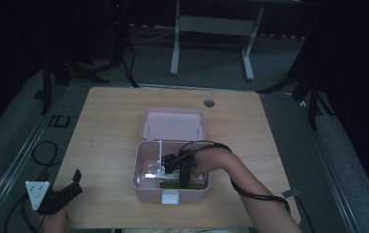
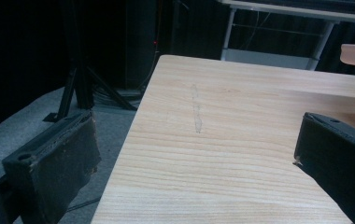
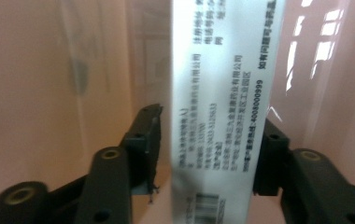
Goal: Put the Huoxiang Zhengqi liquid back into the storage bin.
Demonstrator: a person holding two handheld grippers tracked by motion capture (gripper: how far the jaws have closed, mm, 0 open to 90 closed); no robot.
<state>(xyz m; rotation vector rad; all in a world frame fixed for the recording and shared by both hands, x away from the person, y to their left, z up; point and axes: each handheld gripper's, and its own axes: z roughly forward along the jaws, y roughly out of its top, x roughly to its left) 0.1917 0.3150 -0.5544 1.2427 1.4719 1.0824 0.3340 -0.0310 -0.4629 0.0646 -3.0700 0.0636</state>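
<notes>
Here, from the high view, I see one pink box (image 1: pixel 170 179) in the middle of the tabletop (image 1: pixel 105 126), with its one lid (image 1: pixel 173 124) swung back and lying flat behind it, so the inside is easy to reach. My right gripper (image 1: pixel 173 164) is down inside the box, I think because it is working with something in there. My left gripper (image 1: pixel 61 194) waits at the near left corner of the tabletop, well apart from the box and out of the way. In the left gripper view, its two jaws stand wide apart with nothing between them, just bare wood and one faint streak (image 2: pixel 196 109) on it. I guess it is resting until I need it. In the right gripper view, one white printed carton (image 3: pixel 222 107) stands upright between the two black jaws, with pink walls all around, so the carton is inside the box. The jaws sit close on each side of it. The right one seems to touch, but I cannot tell if they are squeezing it tight.
</notes>
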